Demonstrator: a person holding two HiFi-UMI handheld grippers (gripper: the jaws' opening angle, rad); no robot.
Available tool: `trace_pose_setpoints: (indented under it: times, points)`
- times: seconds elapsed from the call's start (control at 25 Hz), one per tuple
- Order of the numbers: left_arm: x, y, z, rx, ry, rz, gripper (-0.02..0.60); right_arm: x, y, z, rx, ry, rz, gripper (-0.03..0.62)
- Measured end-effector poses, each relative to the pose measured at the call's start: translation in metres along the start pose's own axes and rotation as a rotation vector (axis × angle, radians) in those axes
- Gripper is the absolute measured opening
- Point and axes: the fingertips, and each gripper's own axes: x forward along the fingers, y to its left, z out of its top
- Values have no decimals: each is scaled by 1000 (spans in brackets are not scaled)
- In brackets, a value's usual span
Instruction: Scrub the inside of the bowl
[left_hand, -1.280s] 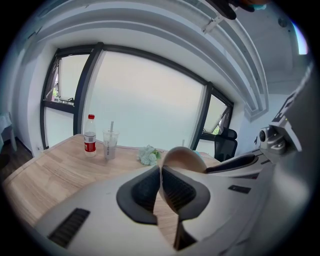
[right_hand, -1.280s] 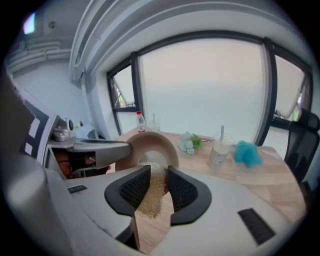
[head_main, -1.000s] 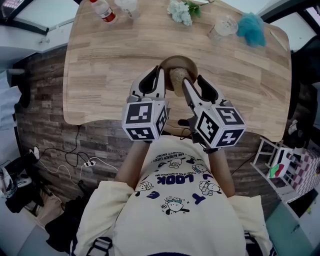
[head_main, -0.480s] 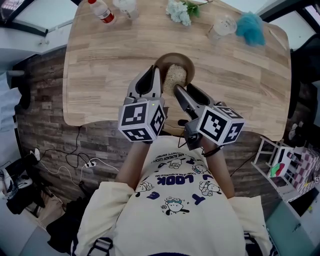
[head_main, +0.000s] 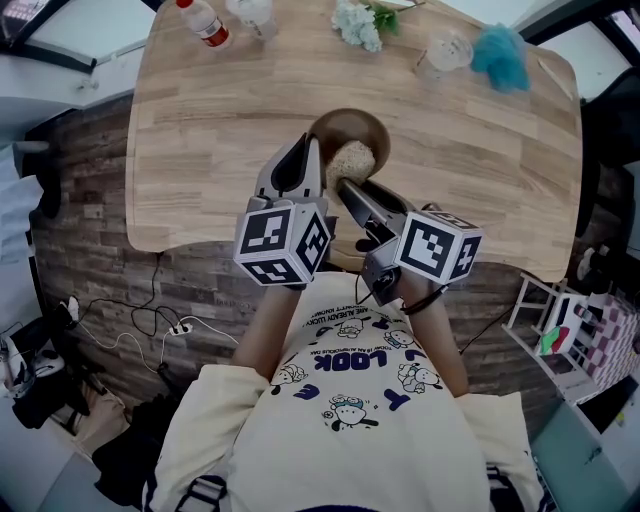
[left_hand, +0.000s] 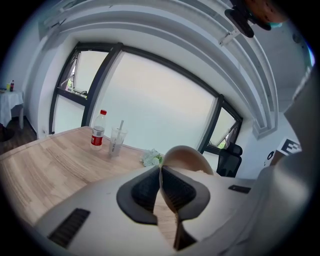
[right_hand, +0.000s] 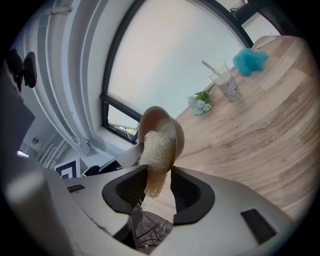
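left tool (left_hand: 161, 169) pressed on thin rim of smooth brown wooden bowl (head_main: 350, 122), near grained desk (head_main: 200, 140) front edge. right tool (right_hand: 159, 171) jaws just closing, pinching coarse fibrous loofah (right_hand: 157, 147) inside bowl. Rim grip shows only in left gripper view.

A pale bunch of flowers (head_main: 358, 24) is seen at the far edge of the wooden surface (head_main: 200, 150). Left of the flowers a clear cup with a straw (head_main: 252, 14) is set, and further left a red-labelled bottle (head_main: 207, 22) is stood upright. Right of the flowers a second clear cup (head_main: 447, 52) is placed, with a blue fluffy ball (head_main: 502, 57) just beyond it.
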Motion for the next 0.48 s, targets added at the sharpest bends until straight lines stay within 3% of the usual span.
trace_pose_setpoints:
  times: [0.48]
  points:
    - [0,5,-5,-27,8,11,44,-10,2,-7,-155,65,-44,93]
